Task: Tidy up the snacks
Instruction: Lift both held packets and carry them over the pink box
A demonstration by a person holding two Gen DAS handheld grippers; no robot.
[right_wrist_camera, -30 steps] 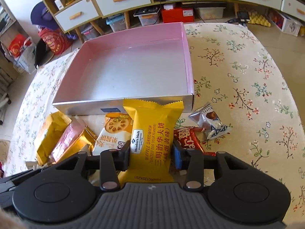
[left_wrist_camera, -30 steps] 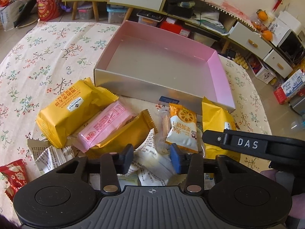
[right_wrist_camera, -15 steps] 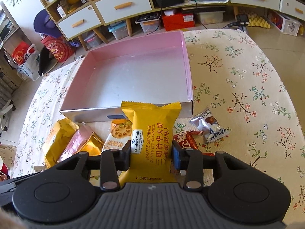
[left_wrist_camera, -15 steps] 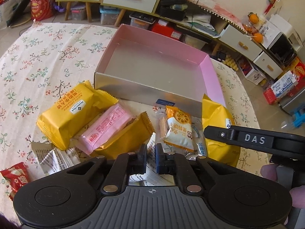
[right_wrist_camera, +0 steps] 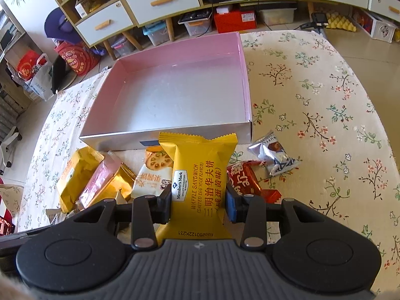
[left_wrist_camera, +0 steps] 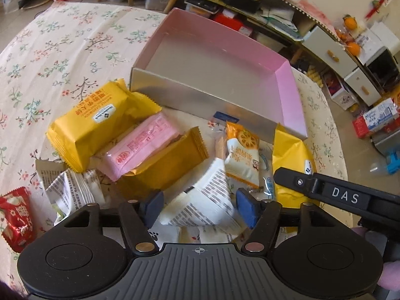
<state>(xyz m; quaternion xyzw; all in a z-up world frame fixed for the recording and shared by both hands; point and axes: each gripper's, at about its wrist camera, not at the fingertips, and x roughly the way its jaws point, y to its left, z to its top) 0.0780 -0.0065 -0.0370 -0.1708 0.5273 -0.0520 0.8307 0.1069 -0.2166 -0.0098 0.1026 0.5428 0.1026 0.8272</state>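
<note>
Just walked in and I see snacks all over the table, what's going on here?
A person is sorting snack packets into the pink box, which holds nothing yet. The right hand-held gripper is shut on a yellow waffle sandwich packet just in front of the box. The left hand-held gripper is opening over a white packet in the pile, its pads not pressing it.

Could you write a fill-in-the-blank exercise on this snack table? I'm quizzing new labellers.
1. The right claw is shut on a ____ waffle sandwich packet.
2. The pink-walled box holds ____ snacks so far.
3. A white printed packet lies between the opening jaws of the ____ claw.
4. In the left wrist view, the pink packet rests between two ____ packets.

Missing words: yellow; no; left; yellow
</note>
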